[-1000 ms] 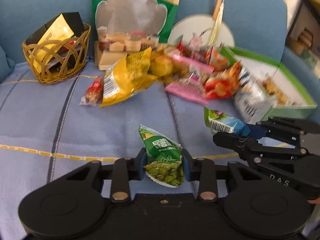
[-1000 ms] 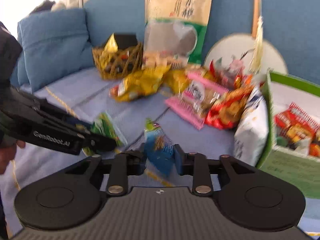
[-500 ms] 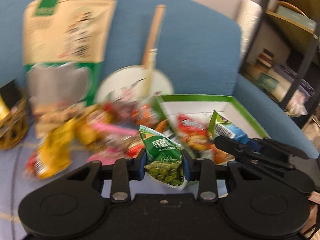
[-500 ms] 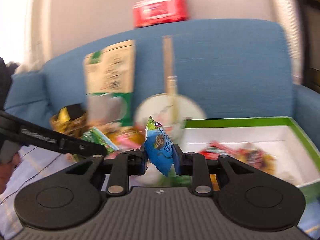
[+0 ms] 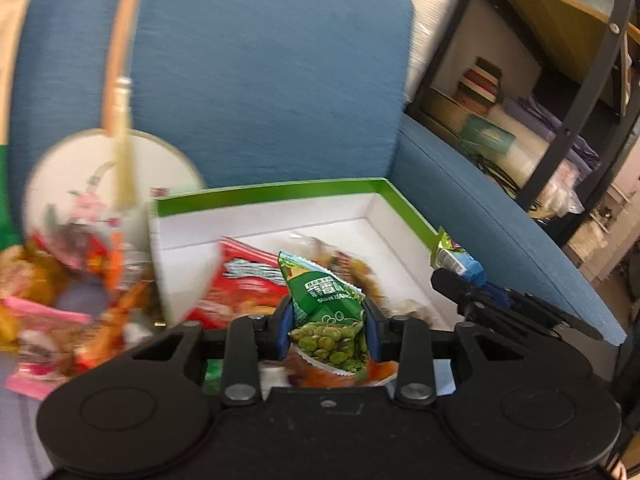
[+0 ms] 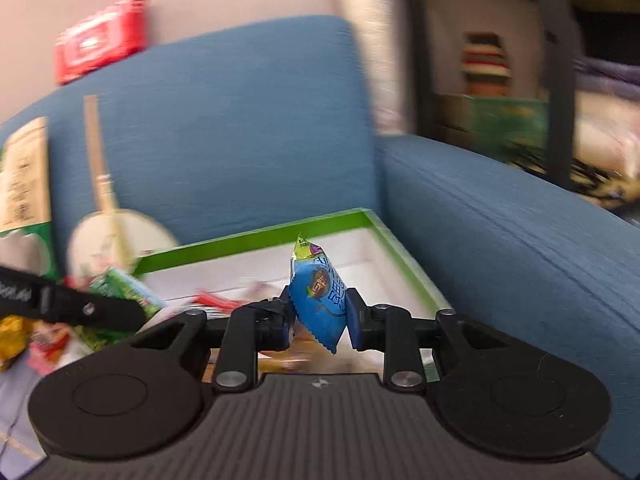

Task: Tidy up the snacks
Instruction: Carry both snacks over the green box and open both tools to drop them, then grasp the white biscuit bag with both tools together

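Observation:
My left gripper [image 5: 326, 330] is shut on a green pea snack packet [image 5: 326, 320] and holds it over the near edge of the green-rimmed white box [image 5: 280, 192]. My right gripper [image 6: 318, 316] is shut on a blue snack packet [image 6: 318, 304] above the same box [image 6: 256, 232]. The box holds several snack packs, among them a red one [image 5: 244, 280]. In the left wrist view the right gripper [image 5: 444, 280] shows at the right with the blue packet [image 5: 456, 258]. In the right wrist view the left gripper [image 6: 120, 312] shows at the left.
A pile of loose snacks [image 5: 60, 292] lies left of the box on the blue sofa seat. A round fan [image 5: 100, 184] leans on the sofa back [image 5: 260, 80]. The sofa armrest [image 5: 500, 232] borders the box on the right. Shelves [image 5: 540, 80] stand beyond.
Both grippers have swung right from the sofa seat and snack pile to above the green-rimmed box, each still holding its packet.

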A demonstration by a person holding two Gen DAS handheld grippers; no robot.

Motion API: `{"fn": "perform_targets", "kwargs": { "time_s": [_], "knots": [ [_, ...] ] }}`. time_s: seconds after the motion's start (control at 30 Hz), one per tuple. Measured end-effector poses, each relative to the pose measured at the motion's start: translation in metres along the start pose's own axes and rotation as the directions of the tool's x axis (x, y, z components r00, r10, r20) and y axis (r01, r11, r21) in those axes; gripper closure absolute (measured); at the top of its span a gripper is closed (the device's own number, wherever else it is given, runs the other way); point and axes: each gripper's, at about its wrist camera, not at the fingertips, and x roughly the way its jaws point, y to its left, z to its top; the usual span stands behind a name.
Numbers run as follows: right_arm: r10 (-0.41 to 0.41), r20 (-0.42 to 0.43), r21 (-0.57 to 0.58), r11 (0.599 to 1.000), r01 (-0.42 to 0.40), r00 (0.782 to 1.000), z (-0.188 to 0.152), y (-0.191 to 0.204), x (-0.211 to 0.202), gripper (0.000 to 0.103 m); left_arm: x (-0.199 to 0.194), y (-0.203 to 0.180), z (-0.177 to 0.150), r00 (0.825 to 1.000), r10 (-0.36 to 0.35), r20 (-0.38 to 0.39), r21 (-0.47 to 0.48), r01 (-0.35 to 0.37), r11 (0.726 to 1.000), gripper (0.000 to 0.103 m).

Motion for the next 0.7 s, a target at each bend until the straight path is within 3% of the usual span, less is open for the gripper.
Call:
{"fn": "perform_targets", "kwargs": {
  "time_s": [0.27, 0.33, 0.37, 0.4, 0.47, 0.53, 0.7],
  "knots": [
    [-0.045, -0.042, 0.055, 0.997, 0.048, 0.998, -0.003, -0.017, 0.019, 0.057, 0.044, -0.018, -0.003, 0.999, -0.027, -0.038, 0.006, 0.028, 1.0, 0.054],
    [-0.045, -0.063, 0.048, 0.998, 0.048, 0.997, -0.005, -0.016, 0.024, 0.049, 0.048, -0.019, -0.004, 0.999, -0.016, -0.03, 0.03, 0.017, 0.999, 0.047],
    [-0.051, -0.064, 0.045, 0.998, 0.054, 0.997, -0.006, -0.015, 0.024, 0.049, 0.048, -0.019, -0.004, 1.0, -0.012, -0.025, 0.038, 0.013, 0.999, 0.019],
    [-0.057, -0.059, 0.04, 0.997, 0.059, 0.997, -0.006, -0.015, 0.023, 0.043, 0.047, -0.019, -0.005, 1.0, -0.006, -0.021, 0.039, 0.007, 0.999, 0.0],
    [-0.066, -0.032, 0.032, 0.997, 0.067, 0.997, -0.005, -0.013, 0.017, 0.028, 0.038, -0.014, -0.009, 0.999, 0.033, 0.023, 0.019, -0.034, 0.999, 0.0],
    [-0.057, 0.003, 0.042, 0.998, 0.056, 0.998, -0.004, -0.014, 0.009, 0.003, 0.025, -0.007, -0.012, 0.994, 0.08, 0.068, -0.007, -0.08, 0.997, 0.0],
    [0.093, 0.051, 0.085, 0.992, -0.098, 0.994, -0.003, 0.002, -0.011, 0.0, -0.004, 0.013, -0.016, 0.986, 0.15, 0.079, -0.047, -0.147, 0.988, 0.0]
  ]
}}
